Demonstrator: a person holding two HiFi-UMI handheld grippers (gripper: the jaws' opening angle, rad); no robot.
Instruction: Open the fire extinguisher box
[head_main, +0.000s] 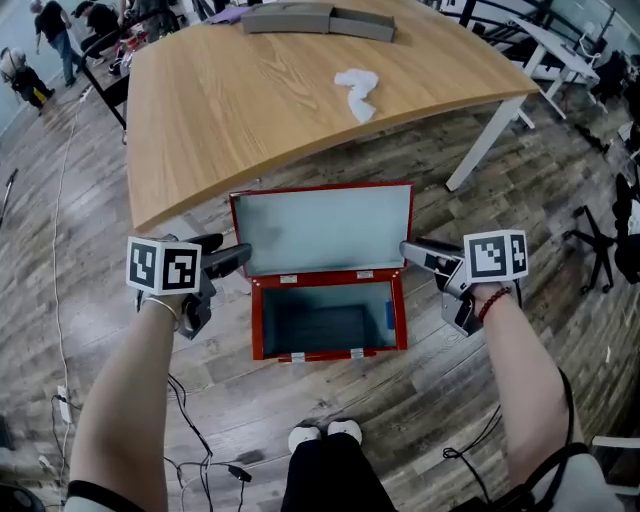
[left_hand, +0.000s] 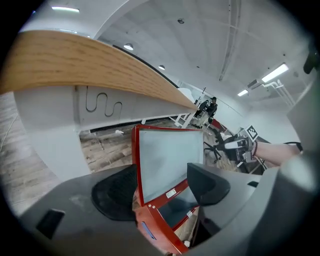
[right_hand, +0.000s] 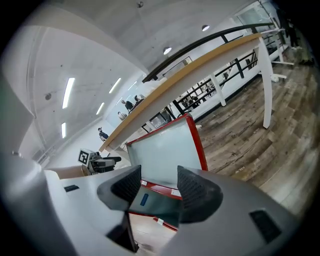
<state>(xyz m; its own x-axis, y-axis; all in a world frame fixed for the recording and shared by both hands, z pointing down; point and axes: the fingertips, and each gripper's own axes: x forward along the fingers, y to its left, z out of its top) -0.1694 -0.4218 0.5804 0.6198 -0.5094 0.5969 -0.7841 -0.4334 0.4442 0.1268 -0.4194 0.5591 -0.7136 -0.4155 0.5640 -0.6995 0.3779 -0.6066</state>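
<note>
The red fire extinguisher box (head_main: 257, 322) stands on the wood floor with its inside empty. Its lid (head_main: 325, 228) is swung up and leans back toward the table. My left gripper (head_main: 238, 256) is open beside the lid's lower left corner. In the left gripper view the lid's (left_hand: 167, 157) left edge shows between the spread jaws; I cannot tell if they touch it. My right gripper (head_main: 410, 250) is open just off the lid's lower right corner, holding nothing. The right gripper view looks over the lid (right_hand: 165, 150) and the box (right_hand: 159, 204).
A large wooden table (head_main: 250, 110) stands right behind the box, with a white crumpled cloth (head_main: 357, 90) and grey flat pieces (head_main: 315, 18) on it. Its white leg (head_main: 485, 140) is at the right. Cables (head_main: 195, 440) lie on the floor, and an office chair (head_main: 600, 240) stands at the right.
</note>
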